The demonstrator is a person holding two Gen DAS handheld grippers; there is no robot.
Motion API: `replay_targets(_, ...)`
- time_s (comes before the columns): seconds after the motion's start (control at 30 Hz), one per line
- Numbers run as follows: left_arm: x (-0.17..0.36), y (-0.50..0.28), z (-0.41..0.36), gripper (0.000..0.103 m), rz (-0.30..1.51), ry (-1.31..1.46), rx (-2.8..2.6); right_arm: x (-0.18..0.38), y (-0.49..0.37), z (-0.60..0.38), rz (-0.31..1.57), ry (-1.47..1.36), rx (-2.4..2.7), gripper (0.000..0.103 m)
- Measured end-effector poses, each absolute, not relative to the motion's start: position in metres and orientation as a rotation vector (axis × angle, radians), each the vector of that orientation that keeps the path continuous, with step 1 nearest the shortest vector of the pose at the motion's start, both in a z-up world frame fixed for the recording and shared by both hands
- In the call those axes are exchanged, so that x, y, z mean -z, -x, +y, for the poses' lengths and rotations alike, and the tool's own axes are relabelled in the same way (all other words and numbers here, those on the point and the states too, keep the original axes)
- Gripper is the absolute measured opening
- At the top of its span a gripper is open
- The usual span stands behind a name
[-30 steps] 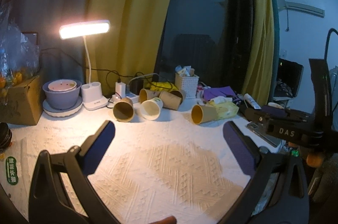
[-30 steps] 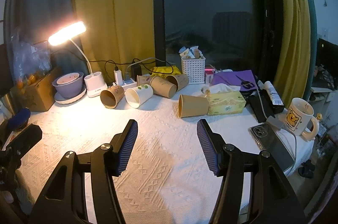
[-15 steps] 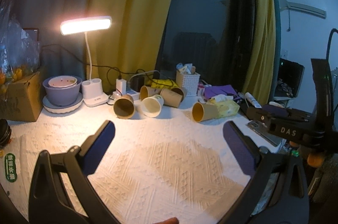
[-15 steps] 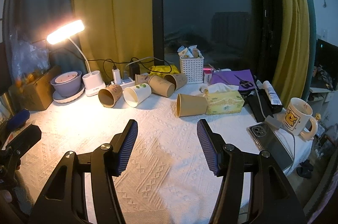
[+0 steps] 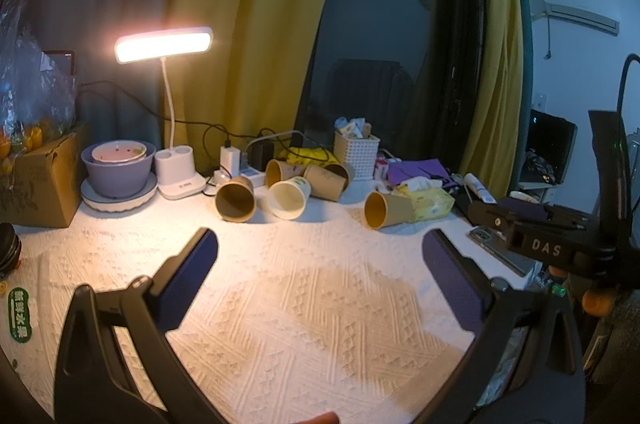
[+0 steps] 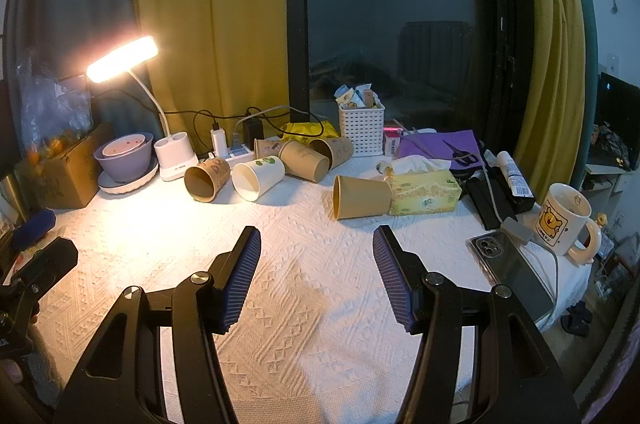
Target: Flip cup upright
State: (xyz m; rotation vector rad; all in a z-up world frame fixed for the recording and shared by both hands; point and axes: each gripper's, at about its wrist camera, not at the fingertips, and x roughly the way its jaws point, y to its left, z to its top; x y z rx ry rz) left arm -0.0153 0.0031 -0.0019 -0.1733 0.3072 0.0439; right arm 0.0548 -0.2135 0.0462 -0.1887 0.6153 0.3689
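Cup nearest the claws: the brown paper cup [image 6: 361,197] is seen lying on its side, touching the tissue box [image 6: 424,192], towards the far right part of the bench [image 6: 304,320].
Long axis: it is laid roughly crosswise to the right gripper's line of sight, mouth turned to the left, base against the tissue box.
Direction from right gripper: the cup is placed ahead of the right gripper [image 6: 317,274] and slightly to its right, well apart from the fingertips.
Direction from left gripper: from the left gripper [image 5: 320,268] the same cup [image 5: 386,209] is found ahead and to the right, its open mouth partly faced.
Nearer hand: the right one is judged nearer and better lined up; a turn of the wrist is likely needed so that the pads close across the cup's wall.
Right claw: the fingers are spread apart, nothing is held.
Left claw: the fingers are spread wide, nothing is held.
Paper cups counted: six are seen, all lying down; five brown and one white cup [image 6: 258,177], five of them clustered by the far edge.
Other counts: one desk lamp [image 6: 122,59], one white basket [image 6: 361,129], one mug [image 6: 564,220] near the right edge, one phone [image 6: 510,272], one purple bowl [image 6: 126,157] at the far left corner.
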Motion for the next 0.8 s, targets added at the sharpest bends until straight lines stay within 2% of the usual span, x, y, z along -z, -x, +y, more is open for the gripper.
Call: replay_targets(0.8,0.0032,0.0156,0.0023,0.103,0.307,0.175,-0.044,-0.044,-0.0551,-0.2141,0.616,0.191,-0.369,0.062)
